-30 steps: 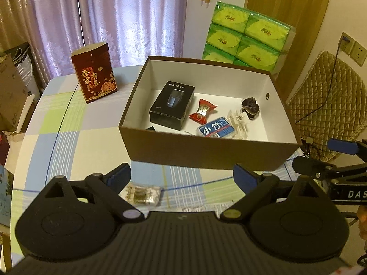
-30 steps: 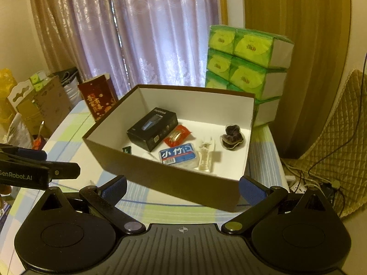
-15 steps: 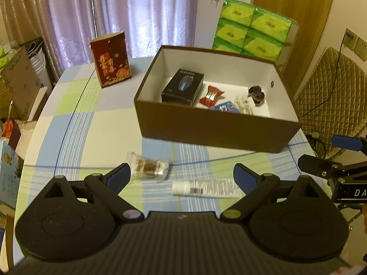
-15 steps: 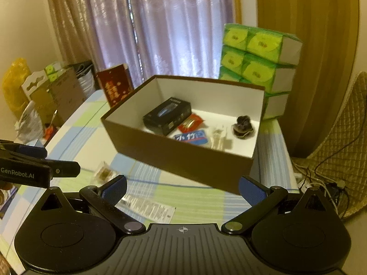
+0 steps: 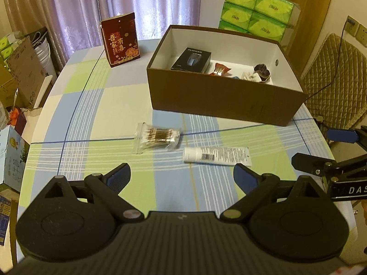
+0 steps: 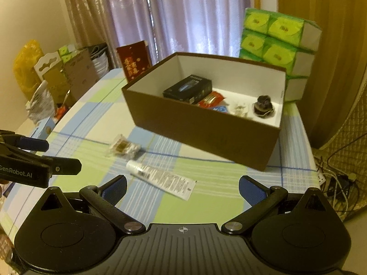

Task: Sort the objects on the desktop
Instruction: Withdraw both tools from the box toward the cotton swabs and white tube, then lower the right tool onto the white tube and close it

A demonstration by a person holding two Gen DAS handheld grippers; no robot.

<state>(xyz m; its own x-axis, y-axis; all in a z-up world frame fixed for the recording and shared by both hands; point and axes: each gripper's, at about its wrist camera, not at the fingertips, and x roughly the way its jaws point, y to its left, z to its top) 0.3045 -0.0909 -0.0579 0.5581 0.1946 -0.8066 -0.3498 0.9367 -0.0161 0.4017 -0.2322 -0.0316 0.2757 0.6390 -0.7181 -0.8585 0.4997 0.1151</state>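
Note:
A brown cardboard box (image 5: 224, 102) (image 6: 201, 126) stands on the checked tablecloth and holds a black carton (image 5: 191, 60), a red sachet (image 5: 219, 68), a dark hair clip (image 5: 262, 72) and other small items. In front of it lie a clear bag of cotton swabs (image 5: 157, 135) (image 6: 123, 147) and a white tube (image 5: 216, 155) (image 6: 160, 176). My left gripper (image 5: 182, 175) hovers open just short of the tube, nothing between its fingers. My right gripper (image 6: 182, 185) is open too, over the table's near edge with the tube's flat end between its fingers' line of sight.
A dark red gift box (image 5: 120, 39) stands at the table's far left. Green tissue packs (image 5: 257, 6) are stacked behind the brown box. A quilted chair (image 5: 332, 78) is at the right, cardboard cartons (image 5: 25, 73) and clutter at the left edge.
Both grippers have pulled back from the brown box toward the near edge. The swab bag and the white tube have come fully into view. Both stay open.

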